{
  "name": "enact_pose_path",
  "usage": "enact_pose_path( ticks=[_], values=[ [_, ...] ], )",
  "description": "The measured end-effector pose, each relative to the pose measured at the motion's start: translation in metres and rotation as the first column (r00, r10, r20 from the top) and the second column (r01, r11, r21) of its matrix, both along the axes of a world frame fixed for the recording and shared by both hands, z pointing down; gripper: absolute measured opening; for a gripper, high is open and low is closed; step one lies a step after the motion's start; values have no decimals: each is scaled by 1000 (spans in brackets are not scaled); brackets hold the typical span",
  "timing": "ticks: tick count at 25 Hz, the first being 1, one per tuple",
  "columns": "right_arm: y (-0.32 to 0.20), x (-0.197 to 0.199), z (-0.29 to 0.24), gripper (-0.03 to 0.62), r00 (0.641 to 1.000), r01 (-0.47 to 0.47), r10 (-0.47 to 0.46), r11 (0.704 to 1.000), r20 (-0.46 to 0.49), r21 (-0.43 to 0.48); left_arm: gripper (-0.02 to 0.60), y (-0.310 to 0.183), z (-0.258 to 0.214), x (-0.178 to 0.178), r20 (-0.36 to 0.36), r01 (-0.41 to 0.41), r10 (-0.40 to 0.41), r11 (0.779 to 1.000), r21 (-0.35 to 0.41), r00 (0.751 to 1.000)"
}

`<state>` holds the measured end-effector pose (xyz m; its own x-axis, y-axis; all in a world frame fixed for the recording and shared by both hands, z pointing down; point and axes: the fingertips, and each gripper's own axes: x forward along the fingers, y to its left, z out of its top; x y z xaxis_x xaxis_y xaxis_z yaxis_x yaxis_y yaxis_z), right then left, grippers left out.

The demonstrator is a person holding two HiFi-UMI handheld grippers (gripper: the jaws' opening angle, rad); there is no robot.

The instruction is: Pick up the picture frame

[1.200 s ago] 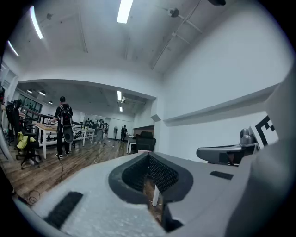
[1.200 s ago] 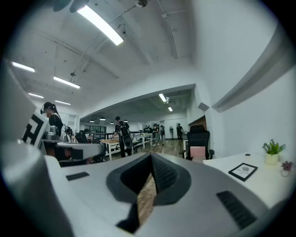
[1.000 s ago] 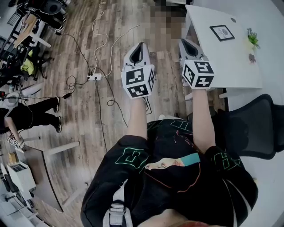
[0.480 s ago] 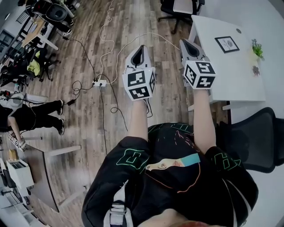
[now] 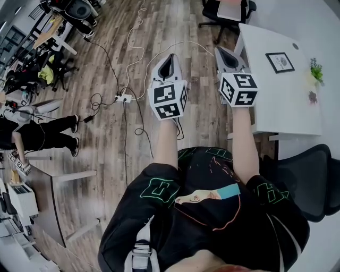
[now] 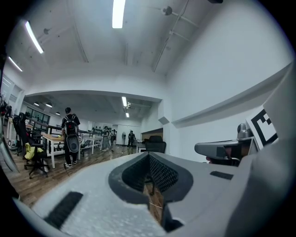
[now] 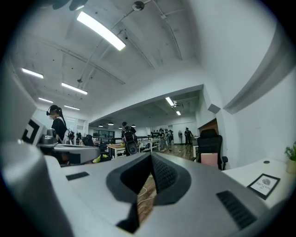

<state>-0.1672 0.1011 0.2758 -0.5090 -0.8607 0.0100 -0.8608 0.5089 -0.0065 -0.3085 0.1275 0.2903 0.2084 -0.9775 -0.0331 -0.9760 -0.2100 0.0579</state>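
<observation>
A black picture frame with a white mat lies flat on the white table at the upper right; it also shows in the right gripper view as the picture frame, low at the right. My left gripper is held level over the wooden floor, shut and empty. My right gripper is level beside the table's left edge, shut and empty, a short way left of the frame. Neither touches the frame.
A small green plant stands on the table right of the frame. A black office chair sits at my right, another chair beyond the table. Cables and a power strip lie on the floor. A person sits at the left.
Both grippers have moved forward with me; the table and frame have slid right and slightly down in the head view. Both stay shut.
</observation>
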Motion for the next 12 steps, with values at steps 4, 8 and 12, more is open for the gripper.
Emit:
enact_pose_path(
  ticks=[4,8,12],
  values=[
    [-16,2,6,5,1000,10,-10,1000,-15,-14,2,-15,4,1,-4,10,-10,1000,-11,1000],
    [-24,9,3,5,1000,0,0,1000,-7,-16,2,-25,-1,8,-1,-3,3,1000,-6,1000],
    [-35,7,13,5,1000,-9,9,999,-9,-34,2,-39,5,10,9,-22,22,1000,-20,1000]
  ],
)
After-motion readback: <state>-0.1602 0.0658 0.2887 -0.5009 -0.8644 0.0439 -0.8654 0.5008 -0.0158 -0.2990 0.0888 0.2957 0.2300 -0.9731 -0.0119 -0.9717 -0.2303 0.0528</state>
